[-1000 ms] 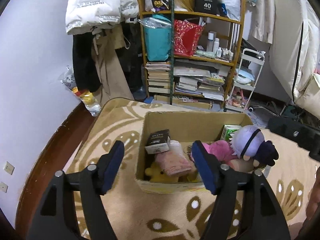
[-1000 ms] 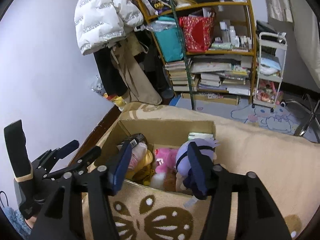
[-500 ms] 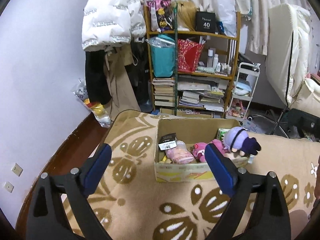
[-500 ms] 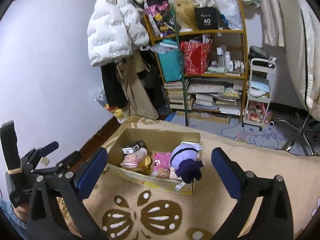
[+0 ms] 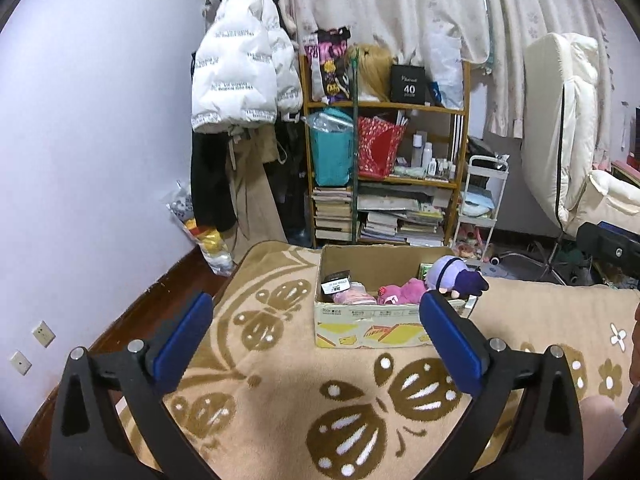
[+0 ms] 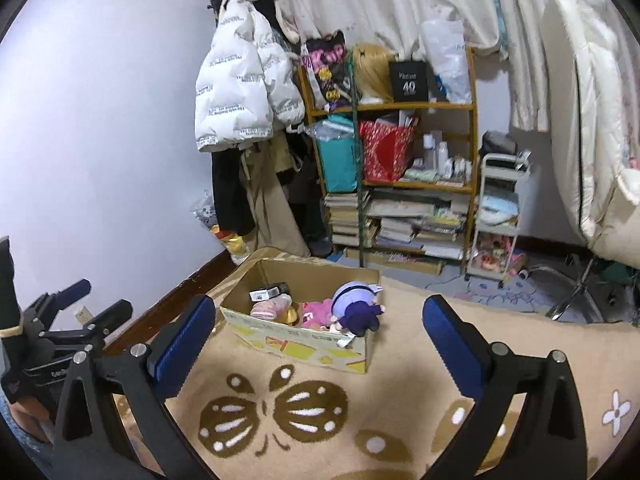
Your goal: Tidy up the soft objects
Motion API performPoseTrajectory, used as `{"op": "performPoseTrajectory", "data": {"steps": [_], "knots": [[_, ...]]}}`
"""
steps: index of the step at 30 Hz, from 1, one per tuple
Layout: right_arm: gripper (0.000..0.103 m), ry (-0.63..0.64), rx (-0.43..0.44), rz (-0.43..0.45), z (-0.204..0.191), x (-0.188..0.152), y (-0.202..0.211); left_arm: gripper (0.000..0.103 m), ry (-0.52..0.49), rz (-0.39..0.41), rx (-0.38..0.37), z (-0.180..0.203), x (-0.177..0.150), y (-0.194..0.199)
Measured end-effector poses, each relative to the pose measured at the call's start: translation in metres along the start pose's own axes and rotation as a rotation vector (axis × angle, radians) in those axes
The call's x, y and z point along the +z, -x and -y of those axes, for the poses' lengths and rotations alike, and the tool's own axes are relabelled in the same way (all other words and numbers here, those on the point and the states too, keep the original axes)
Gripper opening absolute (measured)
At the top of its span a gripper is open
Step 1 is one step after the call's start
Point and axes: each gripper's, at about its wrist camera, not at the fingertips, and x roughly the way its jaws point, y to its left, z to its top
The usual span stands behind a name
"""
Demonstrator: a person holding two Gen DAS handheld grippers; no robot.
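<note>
Hovering released, your left gripper [image 5: 312, 330] and right gripper [image 6: 316, 330] faced the light, squashy purple-haired plush doll [image 6: 357, 304]; its body looked best to pinch.

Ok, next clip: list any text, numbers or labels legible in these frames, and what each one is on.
"40": black gift bag on the shelf's top.
White puffer jacket: rows of printed lettering, too blurred to read.
Cardboard box front: small print line, unreadable.
Black packet in the box: white label, too small.
Book spines: unreadable.
</note>
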Motion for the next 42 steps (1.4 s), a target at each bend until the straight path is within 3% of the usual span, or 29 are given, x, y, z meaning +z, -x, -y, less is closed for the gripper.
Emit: {"op": "performPoseTrajectory", "data": {"steps": [6, 17, 26, 42], "knots": [[0.103, 0.021, -0.026, 0.050, -0.008, -0.020, 0.025, 0.102, 0.020, 0.061, 0.021, -0.001, -0.024, 0.026], [0.103, 0.035, -0.063, 0.121, -0.012, -0.065, 0.048, 0.102, 0.028, 0.083, 0.032, -0.010, -0.079, 0.038], [0.103, 0.006, -0.097, 0.179, -0.007, -0.078, 0.056, 0.102, 0.062, 0.092, 0.053, -0.017, -0.086, 0.035], [0.103, 0.027, -0.102, 0.147, -0.007, -0.086, 0.049, 0.102, 0.056, 0.079, 0.042, -0.017, -0.090, 0.031]]}}
